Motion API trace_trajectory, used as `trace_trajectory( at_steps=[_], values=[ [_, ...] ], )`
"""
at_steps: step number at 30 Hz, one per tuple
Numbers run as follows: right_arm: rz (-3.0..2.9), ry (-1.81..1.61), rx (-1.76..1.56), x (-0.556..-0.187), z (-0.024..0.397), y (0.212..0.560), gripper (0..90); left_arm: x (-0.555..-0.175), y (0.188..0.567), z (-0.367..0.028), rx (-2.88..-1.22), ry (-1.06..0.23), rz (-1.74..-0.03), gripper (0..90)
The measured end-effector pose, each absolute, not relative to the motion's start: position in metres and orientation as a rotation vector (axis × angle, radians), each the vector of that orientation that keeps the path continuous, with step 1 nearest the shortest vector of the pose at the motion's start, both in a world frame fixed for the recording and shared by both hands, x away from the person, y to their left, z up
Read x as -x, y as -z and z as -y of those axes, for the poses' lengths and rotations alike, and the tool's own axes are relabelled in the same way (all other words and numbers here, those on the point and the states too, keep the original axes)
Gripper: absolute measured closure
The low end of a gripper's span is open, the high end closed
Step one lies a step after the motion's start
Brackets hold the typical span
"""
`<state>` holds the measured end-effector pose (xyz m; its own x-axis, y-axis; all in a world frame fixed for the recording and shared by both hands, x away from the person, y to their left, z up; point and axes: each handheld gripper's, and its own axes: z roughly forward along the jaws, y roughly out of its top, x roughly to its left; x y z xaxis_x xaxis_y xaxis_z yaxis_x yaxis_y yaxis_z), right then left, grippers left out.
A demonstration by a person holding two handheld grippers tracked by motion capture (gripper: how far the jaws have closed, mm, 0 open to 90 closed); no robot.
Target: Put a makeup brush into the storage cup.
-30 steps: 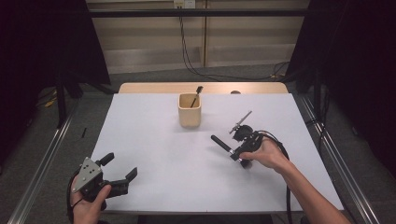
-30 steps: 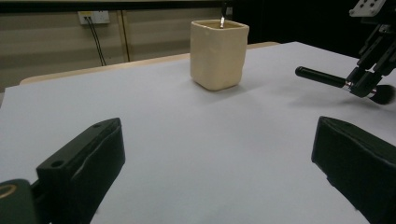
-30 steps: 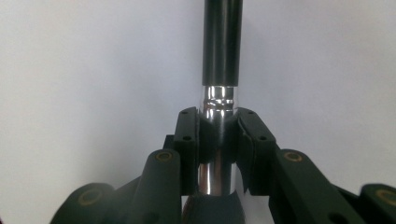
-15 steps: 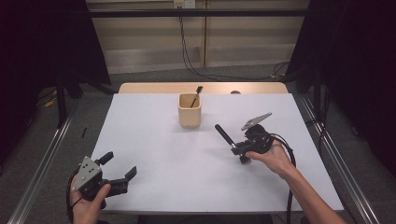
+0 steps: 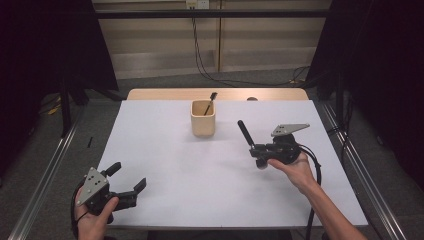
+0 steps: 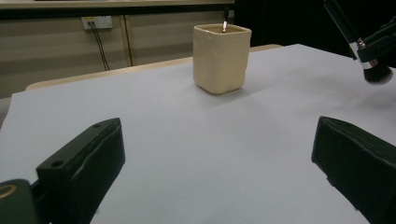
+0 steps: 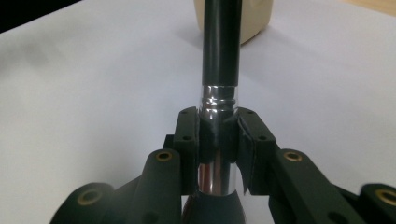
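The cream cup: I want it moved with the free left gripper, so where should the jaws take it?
Grip the cream cup across two opposite flat walls near the rim, coming level from the open left gripper, away from the handle sticking out.

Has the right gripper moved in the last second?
Yes. Against the beige cup, the right gripper has swung the brush it clamps: the black handle now points up toward the cup, the bristle end toward the person. The hand sits slightly farther right.

A white table [image 5: 165, 150] carries a cream square cup [image 5: 203, 118] near its far edge.
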<state>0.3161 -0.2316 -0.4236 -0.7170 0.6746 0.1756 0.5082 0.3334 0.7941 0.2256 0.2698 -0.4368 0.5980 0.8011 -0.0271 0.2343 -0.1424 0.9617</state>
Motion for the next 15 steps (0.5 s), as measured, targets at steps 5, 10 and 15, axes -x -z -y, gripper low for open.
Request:
trace_trajectory(
  at_steps=[5,10,15],
  values=[
    [-2.372,-1.406,-1.06,-0.313,0.236,0.424,71.9,-0.225,0.436,-0.268,-1.692,-0.607,-0.858,2.7],
    [-2.358,-1.486,-1.057,-0.312,0.236,0.422,71.9,-0.23,0.434,-0.262,-1.705,-0.602,-0.848,2.7],
    [-2.376,-1.52,-1.017,-0.31,0.229,0.42,71.9,-0.235,0.43,-0.252,-1.729,-0.593,-0.776,3.2]
  ],
)
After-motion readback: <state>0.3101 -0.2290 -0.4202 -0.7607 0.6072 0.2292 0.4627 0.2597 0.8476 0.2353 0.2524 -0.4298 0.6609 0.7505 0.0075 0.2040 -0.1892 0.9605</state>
